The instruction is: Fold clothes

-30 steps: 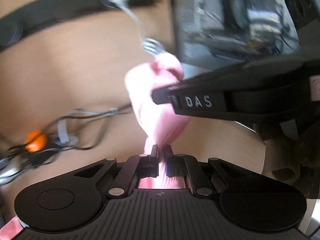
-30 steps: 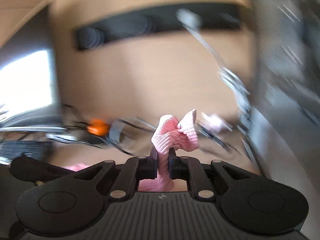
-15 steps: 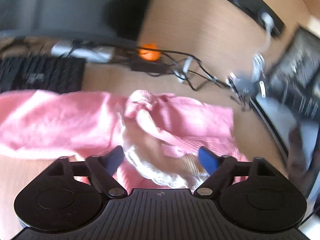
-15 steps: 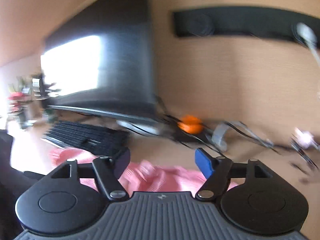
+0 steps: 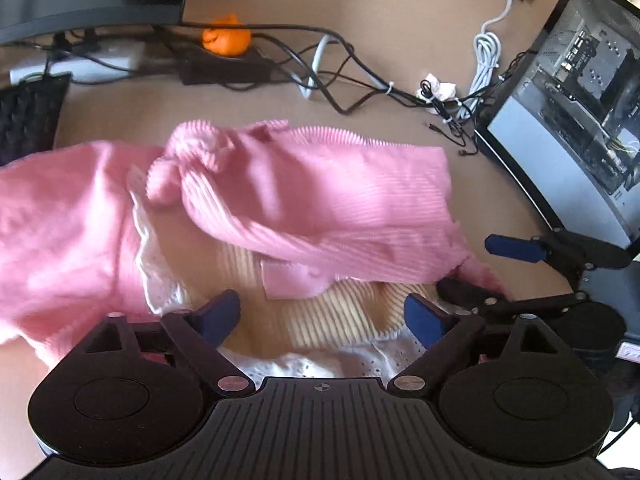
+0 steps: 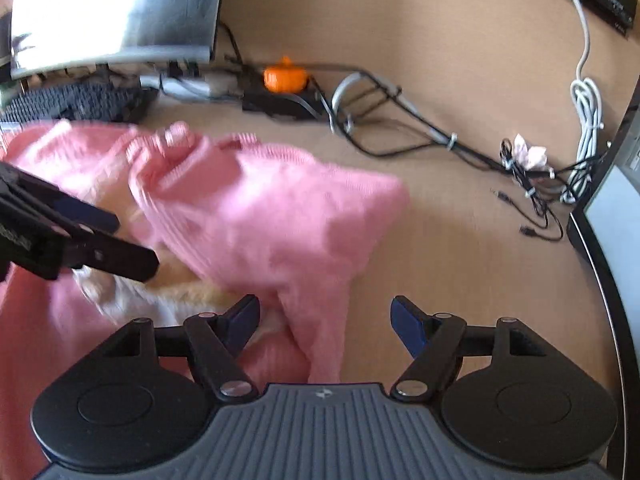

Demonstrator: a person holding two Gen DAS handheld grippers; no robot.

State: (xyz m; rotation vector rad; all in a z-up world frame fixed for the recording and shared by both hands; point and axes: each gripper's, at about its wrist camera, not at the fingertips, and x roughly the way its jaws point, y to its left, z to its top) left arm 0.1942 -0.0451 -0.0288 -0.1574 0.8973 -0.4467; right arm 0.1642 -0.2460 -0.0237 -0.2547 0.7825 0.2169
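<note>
Sweater, pink rib knit, lies on the desk in a loose heap between the keyboard and the PC case. 1 sleeve or flap is thrown across the body, its end bunched into a soft knot-like wad. Under the flap a cream ribbed panel shows, edged with white eyelet lace. Fabric looks thick, limp and stretchy; it will sag and crease rather than hold a line.

Left gripper: jaws wide apart and have just been opening; nothing pinched, the cream panel merely lies below the gap. Right gripper: jaws apart, have just been opening too, no grip; pink cloth lies under and beside its left pad. In the left wrist view the right gripper sits at the sweater's right edge, touching or nearly touching the cloth; cannot tell which.

Step, as judged: garment just dropped on the desk, no tidy fold made yet. Task is early. Next move likely calls for flattening: take 2 separate edges, such as hem corners or shoulders, and draw them apart so the flap unrolls. Risk: pinching both layers at once, or dragging the knit into the cables behind it.

Outward: black cables, an orange object, a monitor at rear left. Right wrist view is motion-blurred.
</note>
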